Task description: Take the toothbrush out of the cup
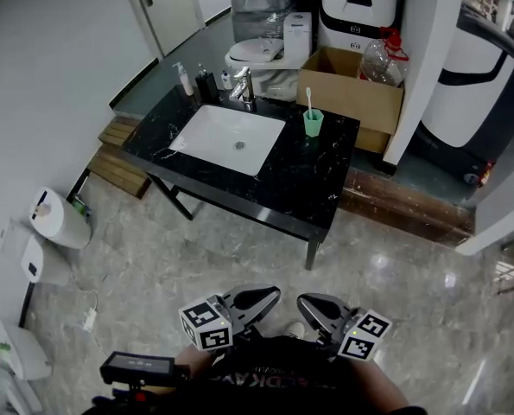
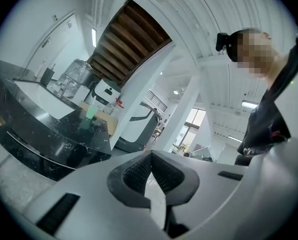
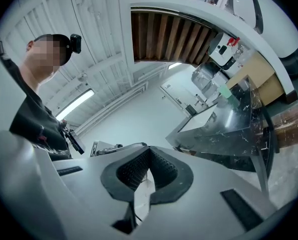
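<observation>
Tiled floor (image 1: 239, 258) is taking up most of the head view. A black marble counter (image 1: 300, 180) is standing on it at upper centre, with a white sink (image 1: 213, 132) set into its left half. A cardboard box (image 1: 352, 98) is sitting open just behind the counter's right rear corner, and a white toilet (image 1: 257, 59) is showing behind the faucet (image 1: 244, 89). Two bottles are standing at the counter's rear left corner: a pale pump bottle (image 1: 184, 79) and a dark bottle (image 1: 206, 85) beside it. The left gripper (image 1: 269, 296) and right gripper (image 1: 305, 302) are being held low, close to the person's body at the bottom of the head view, side by side and well apart from the counter. In the left gripper view the left gripper (image 2: 151, 154) is showing its ribbed pads meeting at the tips, with nothing between them. The right gripper (image 3: 147, 149) is reading the same in its own view: jaws together, empty. The green cup (image 1: 314, 124) is standing upright on the counter just right of the sink, near the rear edge. The toothbrush (image 1: 308, 98) is standing in the cup, its head sticking up above the rim.
</observation>
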A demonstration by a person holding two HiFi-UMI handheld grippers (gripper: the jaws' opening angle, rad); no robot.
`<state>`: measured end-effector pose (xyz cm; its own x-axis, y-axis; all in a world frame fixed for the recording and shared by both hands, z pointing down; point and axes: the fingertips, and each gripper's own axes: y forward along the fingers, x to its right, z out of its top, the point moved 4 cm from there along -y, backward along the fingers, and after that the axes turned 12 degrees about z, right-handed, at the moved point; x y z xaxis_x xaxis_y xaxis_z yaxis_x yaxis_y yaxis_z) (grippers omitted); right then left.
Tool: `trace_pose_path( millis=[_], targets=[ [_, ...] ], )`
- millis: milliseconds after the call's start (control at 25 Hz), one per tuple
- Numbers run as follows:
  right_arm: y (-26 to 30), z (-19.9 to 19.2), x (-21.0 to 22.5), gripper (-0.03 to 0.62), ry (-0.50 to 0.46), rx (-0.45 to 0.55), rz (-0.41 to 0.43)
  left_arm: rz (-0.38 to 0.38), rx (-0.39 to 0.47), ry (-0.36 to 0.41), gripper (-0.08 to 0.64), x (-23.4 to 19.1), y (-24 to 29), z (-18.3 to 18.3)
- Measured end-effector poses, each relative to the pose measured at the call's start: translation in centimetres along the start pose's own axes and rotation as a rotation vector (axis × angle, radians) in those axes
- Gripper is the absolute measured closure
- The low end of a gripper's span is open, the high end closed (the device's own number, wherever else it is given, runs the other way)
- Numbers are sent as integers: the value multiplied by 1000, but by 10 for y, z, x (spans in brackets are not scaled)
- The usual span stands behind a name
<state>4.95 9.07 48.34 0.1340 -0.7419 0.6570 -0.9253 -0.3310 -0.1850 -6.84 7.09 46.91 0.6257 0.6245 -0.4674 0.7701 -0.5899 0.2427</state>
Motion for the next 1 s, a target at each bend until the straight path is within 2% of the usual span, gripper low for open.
trace_pose_path(
  millis=[600, 1000],
  targets=[
    [-12, 5, 2, 581, 23, 57, -5, -21, -22, -5, 552, 3, 11, -2],
    [-17, 13, 4, 581, 13, 76, -4, -10, -10, 7, 552, 6, 13, 4]
  ],
)
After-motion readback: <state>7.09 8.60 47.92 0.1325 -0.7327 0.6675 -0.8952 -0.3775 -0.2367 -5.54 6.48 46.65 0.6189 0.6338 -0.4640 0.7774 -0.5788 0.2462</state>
